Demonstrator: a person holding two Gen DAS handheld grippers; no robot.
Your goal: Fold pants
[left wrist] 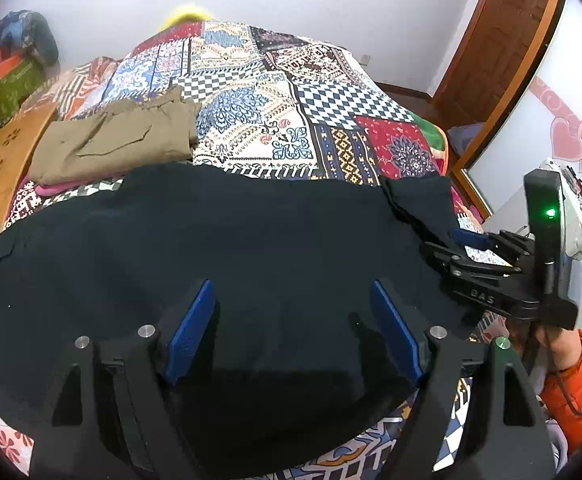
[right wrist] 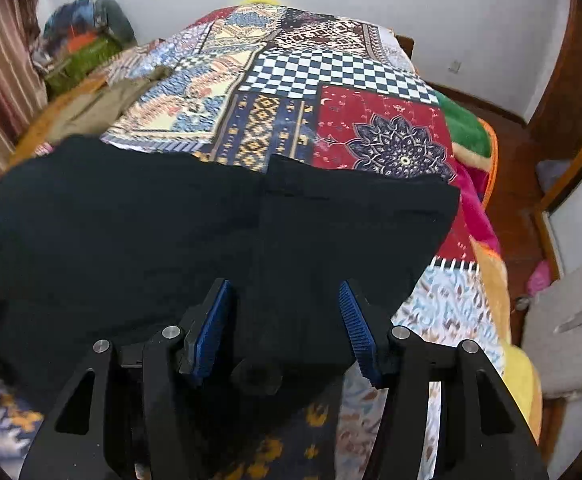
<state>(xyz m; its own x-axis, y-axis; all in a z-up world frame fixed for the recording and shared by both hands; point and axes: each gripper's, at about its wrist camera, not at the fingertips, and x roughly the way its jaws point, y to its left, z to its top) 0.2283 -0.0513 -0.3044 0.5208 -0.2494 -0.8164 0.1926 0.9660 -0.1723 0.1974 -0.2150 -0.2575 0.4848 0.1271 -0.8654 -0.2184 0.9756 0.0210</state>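
Blue-padded jaws of the left gripper (left wrist: 293,328) stand wide apart, low over the near part of the black pants (left wrist: 195,248), holding nothing. Right gripper (right wrist: 285,326), in its own view, likewise stands with jaws wide over the pants' right end, cloth between the pads but not pinched. From the left wrist view the right gripper shows side-on at the pants' right edge; whether its lower finger touches cloth cannot be told.

Pants lie spread across the near edge of the bed, on the patchwork blanket (left wrist: 291,120), long axis left to right. Right end shows a layered edge, one layer lying over another with a seam down the middle (right wrist: 267,216). Surface mostly flat, few wrinkles; the fabric is too dark to read detail.

Handling, as judgement: soft, limp, light woven cloth; will sag and drape once lifted, unlikely to slip from ribbed pads. Best hold is at an edge or corner, pinching all layers together so the fold carries evenly; near right corner for the right gripper, near hem or left end for the left.

Beyond, well apart to the left: folded khaki pants (left wrist: 111,144) stacked on the blanket. Farther: white wall, wooden door (left wrist: 507,40) at right.
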